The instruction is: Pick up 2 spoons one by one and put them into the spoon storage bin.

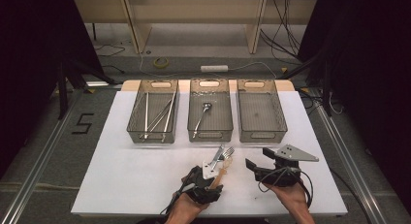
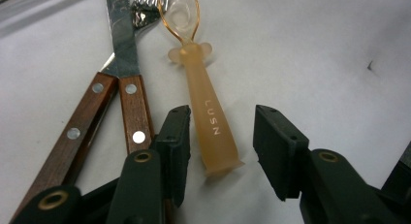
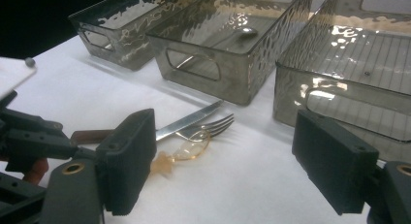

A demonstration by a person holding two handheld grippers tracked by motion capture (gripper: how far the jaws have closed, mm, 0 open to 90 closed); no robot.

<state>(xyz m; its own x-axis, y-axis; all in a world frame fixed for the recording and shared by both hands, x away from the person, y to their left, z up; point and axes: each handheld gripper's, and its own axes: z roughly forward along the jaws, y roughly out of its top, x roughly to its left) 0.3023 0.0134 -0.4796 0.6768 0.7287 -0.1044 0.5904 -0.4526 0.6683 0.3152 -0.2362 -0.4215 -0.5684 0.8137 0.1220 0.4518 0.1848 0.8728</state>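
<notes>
Two claws low over the counter's near edge, left claw [image 2: 220, 136] straddling an amber spoon [image 2: 208, 117].

Left claw: jaws part-closed around the spoon's translucent amber handle, which lies flat on the counter [image 1: 126, 175]; one pad sits just beside the handle, the other stands apart from it, so no grip yet. Spoon bowl is clear and points toward the far edge. Knife [image 2: 123, 54] and fork [image 2: 143, 1], both with riveted wooden handles, lie crossed just beside the spoon. Right claw [image 3: 237, 161]: jaws wide, nothing between them, hovering near the left one above the near edge. Three clear bins along the far edge: left bin [image 1: 153, 112] holds long metal utensils, middle bin [image 1: 210, 112] holds one metal spoon [image 1: 202, 116], right bin [image 1: 260, 112] holds nothing visible.
</notes>
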